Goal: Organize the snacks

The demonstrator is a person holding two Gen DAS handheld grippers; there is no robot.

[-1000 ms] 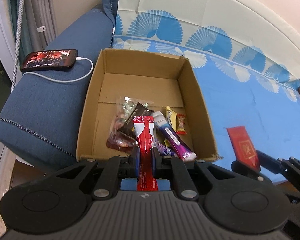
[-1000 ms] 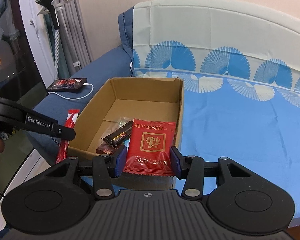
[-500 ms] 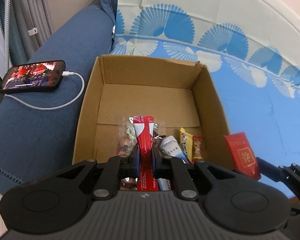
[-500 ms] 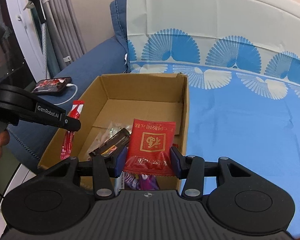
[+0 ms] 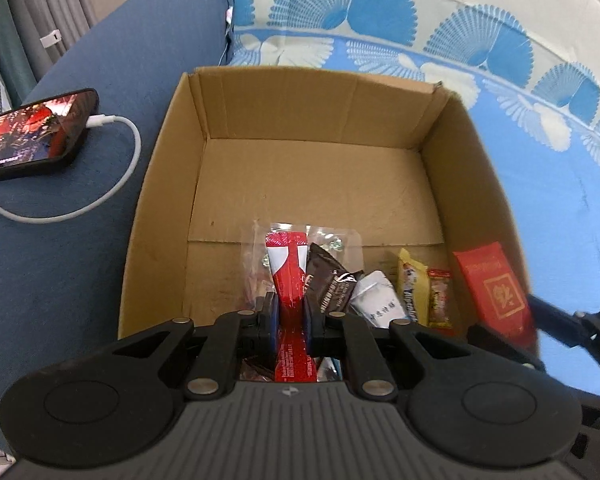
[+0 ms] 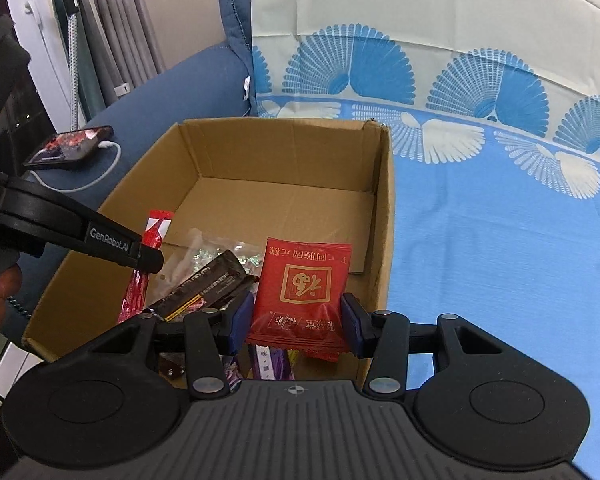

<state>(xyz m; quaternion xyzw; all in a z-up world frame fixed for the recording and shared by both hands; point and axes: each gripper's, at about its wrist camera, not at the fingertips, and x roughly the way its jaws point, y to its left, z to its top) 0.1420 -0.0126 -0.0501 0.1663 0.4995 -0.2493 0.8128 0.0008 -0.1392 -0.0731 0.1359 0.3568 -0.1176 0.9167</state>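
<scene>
Hovering over the open brown cardboard box, the left gripper has just been easing its jaws apart, the long red-and-white stick sachet between them, pads apparently touching it. The right gripper, likewise just widening, has the flat red foil packet between its jaws, a slight gap visible at the left pad. Risk: that packet hangs near the box's right wall and could catch its rim and slide outside onto the blue patterned sheet; the sachet could stand propped on the piled snacks.
</scene>
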